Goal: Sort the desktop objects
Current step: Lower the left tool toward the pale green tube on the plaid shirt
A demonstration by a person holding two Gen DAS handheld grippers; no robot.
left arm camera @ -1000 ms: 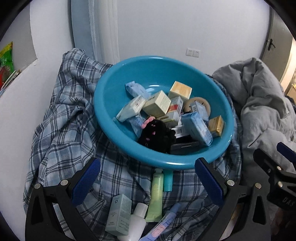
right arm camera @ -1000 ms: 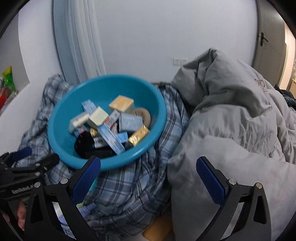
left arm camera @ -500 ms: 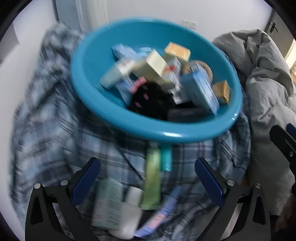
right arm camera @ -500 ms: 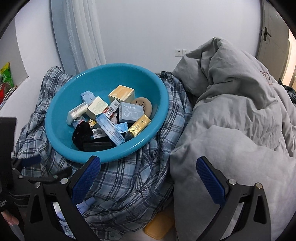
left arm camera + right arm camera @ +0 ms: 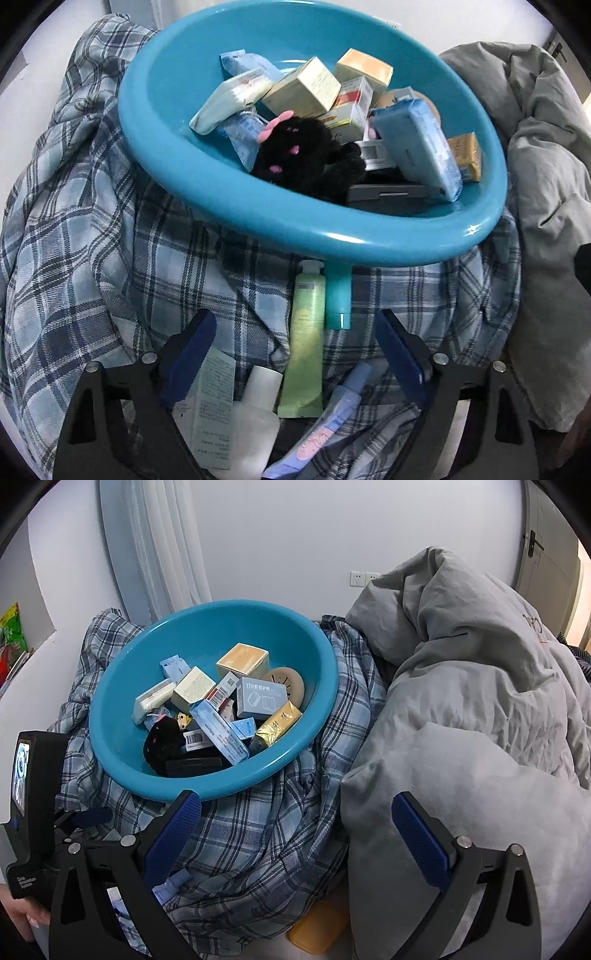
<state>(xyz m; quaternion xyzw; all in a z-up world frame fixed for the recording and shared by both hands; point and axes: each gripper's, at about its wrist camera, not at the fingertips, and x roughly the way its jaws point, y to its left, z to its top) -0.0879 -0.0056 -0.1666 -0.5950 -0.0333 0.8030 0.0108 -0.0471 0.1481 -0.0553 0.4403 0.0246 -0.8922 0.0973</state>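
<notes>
Two grippers | left gripper [image 5: 299,354] closing around green tube [image 5: 304,343] | right gripper [image 5: 295,834] wide, empty

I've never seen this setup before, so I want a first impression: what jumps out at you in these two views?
The big teal basin on the plaid cloth, heaped with small boxes and a black fuzzy item, dominates both views. In front of it, tubes and bottles, such as a green tube, lie on the cloth between the left gripper's closing jaws, which press on nothing. A rumpled grey duvet fills the right.
</notes>
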